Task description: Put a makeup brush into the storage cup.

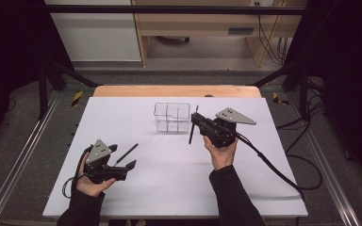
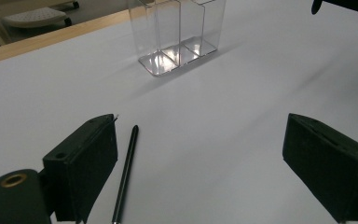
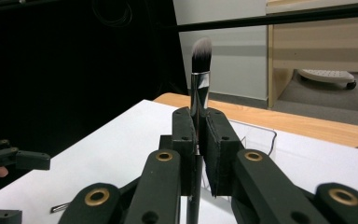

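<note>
A makeup brush with a silver ferrule and dark, white-tipped bristles stands upright between the jaws of my right gripper, which is shut on its handle. In the high view the right gripper holds the brush in the air just right of a clear plastic organizer with several compartments. My left gripper is low at the front left, jaws wide open. A thin black pencil lies on the table between them, close beside the left jaw. The organizer stands farther ahead.
The white table mat covers a wooden table whose far edge shows behind the organizer. Black frame posts stand at both sides. The right gripper's cable trails across the mat's right part.
</note>
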`<state>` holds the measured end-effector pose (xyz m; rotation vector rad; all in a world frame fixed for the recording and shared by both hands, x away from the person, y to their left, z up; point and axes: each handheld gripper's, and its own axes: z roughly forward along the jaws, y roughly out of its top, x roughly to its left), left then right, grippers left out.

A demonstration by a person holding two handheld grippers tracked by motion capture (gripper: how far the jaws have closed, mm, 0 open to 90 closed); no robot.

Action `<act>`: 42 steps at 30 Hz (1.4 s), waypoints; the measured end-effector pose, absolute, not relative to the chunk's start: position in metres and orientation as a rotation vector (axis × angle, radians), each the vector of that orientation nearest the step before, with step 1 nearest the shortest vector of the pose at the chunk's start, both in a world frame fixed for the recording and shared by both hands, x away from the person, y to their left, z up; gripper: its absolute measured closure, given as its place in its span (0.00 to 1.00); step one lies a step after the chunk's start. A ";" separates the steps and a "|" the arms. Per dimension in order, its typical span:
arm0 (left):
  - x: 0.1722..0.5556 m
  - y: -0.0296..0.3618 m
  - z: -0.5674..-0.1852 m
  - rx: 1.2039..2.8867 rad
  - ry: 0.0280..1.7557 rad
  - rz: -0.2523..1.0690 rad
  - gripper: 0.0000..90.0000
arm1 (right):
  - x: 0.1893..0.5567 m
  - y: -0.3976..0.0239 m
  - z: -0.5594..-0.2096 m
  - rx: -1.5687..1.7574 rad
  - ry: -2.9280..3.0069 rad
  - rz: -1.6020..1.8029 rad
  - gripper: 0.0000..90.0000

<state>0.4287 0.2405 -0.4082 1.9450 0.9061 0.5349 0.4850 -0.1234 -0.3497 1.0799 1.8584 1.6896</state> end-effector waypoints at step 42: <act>0.433 0.245 -0.411 1.951 0.930 0.533 0.10 | 0.540 -0.088 -0.330 1.039 1.811 1.616 0.93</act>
